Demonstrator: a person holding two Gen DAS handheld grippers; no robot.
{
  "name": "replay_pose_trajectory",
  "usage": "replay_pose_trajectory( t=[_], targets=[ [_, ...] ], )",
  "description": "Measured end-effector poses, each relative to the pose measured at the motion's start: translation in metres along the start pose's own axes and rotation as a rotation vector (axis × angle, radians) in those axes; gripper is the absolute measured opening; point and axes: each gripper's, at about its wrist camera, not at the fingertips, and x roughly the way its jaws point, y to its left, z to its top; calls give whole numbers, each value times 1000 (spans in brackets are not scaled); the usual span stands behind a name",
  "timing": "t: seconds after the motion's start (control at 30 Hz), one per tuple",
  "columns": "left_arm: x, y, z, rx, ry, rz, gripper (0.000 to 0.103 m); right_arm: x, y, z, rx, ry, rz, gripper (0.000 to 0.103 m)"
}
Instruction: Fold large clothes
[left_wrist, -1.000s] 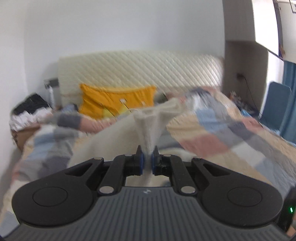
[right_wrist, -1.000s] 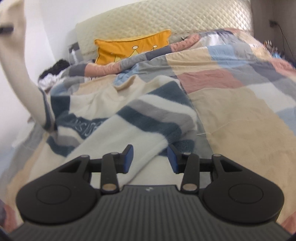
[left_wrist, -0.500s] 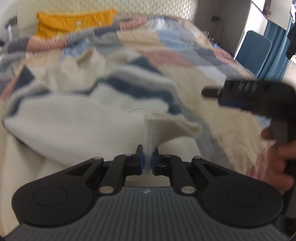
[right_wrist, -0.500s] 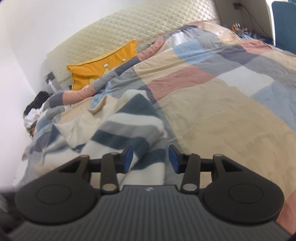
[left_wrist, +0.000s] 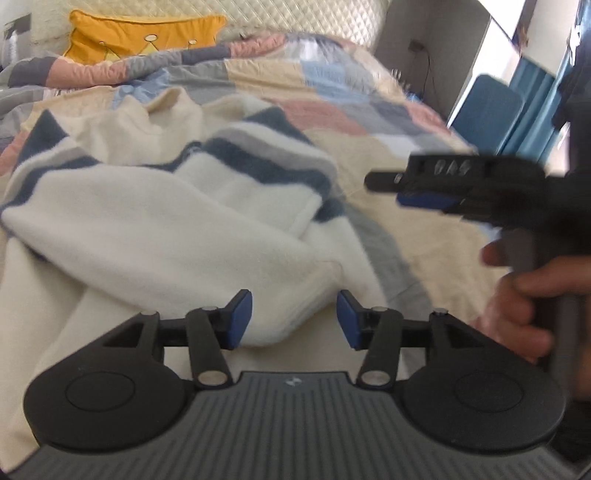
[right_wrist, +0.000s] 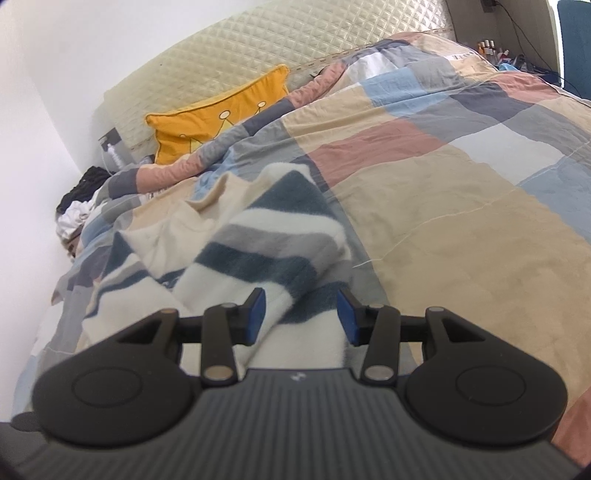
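left wrist: low and close over the cream fleece sweater with navy and grey stripes (left_wrist: 177, 221), facing the far headboard | right wrist: close over its right edge, tilted, facing far-left | shared: sweater (right_wrist: 258, 251), orange crown-print cushion (left_wrist: 144, 35) (right_wrist: 221, 118)

Patchwork-quilted bed (right_wrist: 461, 206), quilted cream headboard (right_wrist: 258, 55), white wall (right_wrist: 44, 74)

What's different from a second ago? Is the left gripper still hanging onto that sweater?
No. The left gripper carried the pinched cream fabric of the striped sweater down from mid-air onto the bed, then opened and let go; the cloth now lies loose between its fingers. The right gripper stayed open over the sweater's striped part. The yellow pillow and patchwork quilt look unmoved.
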Motion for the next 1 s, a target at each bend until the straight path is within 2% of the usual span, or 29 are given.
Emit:
replay_pose_trajectory(
  t=[0.07, 0.2, 0.33, 0.43, 0.63, 0.7, 0.8, 1.0],
  targets=[
    [-13, 12, 2, -62, -16, -9, 57, 2, 3, -1, -7, 13, 5, 46],
    [-25, 35, 11, -115, -49, 58, 57, 8, 13, -5, -22, 50, 56, 46],
    [-20, 69, 25, -235, -41, 76, 57, 11, 28, -11, -73, 89, 109, 46],
    [-13, 90, 36, -273, -63, 133, 57, 13, 35, -14, -89, 117, 159, 46],
    [1, 122, 45, -311, -89, 193, 57, 19, 61, -27, -214, 158, 230, 43],
    [3, 129, 42, -327, -92, 190, 57, 20, 70, -32, -258, 169, 238, 32],
    [9, 133, 36, -322, -84, 200, 57, 25, 74, -36, -281, 190, 230, 22],
    [24, 129, 32, -288, -46, 252, 57, 47, 75, -47, -309, 281, 176, 20]
  ],
)
